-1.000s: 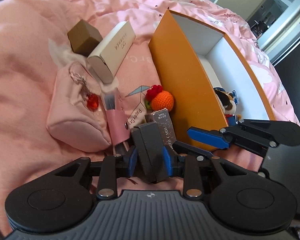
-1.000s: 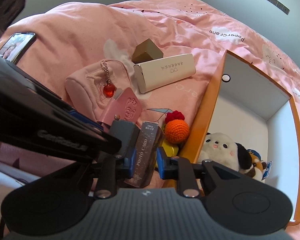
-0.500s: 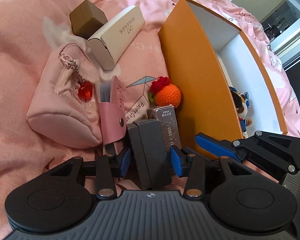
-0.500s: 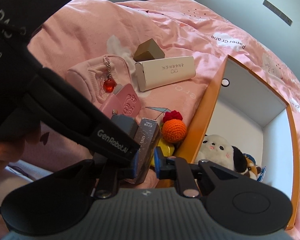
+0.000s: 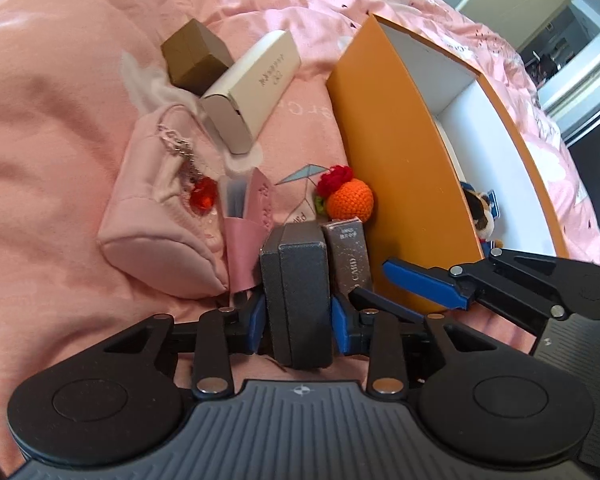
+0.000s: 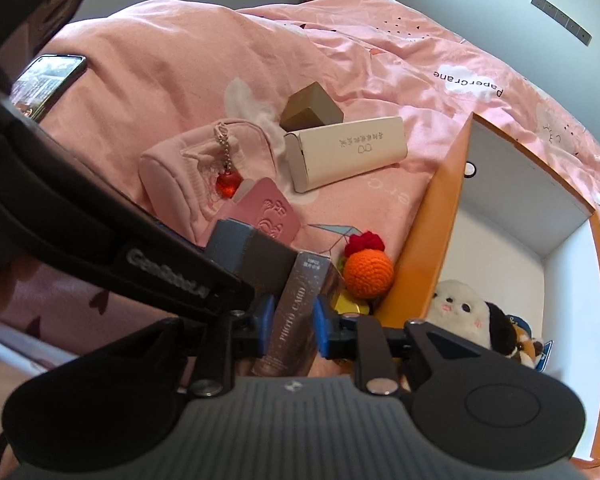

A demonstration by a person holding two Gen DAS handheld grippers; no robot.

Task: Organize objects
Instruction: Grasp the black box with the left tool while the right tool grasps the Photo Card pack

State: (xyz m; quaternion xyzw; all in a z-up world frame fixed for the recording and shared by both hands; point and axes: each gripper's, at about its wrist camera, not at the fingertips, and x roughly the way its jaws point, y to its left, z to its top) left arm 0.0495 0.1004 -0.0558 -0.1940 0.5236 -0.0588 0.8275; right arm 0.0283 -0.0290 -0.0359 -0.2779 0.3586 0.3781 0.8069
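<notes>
On the bed [image 5: 60, 100] beside the orange box [image 5: 400, 184] | my left gripper [image 5: 298, 318] pinches a dark case [image 5: 300, 292] | my right gripper [image 6: 294, 322] pinches a card box [image 6: 300, 308]

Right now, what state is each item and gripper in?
left gripper: shut on the dark grey box, upright
right gripper: shut on the photo card box, upright
orange storage box: open, plush dog inside
white glasses case: closed, lying on the pink bedding
pink pouch: lying on its side
phone: screen lit
crochet orange: beside the storage box
</notes>
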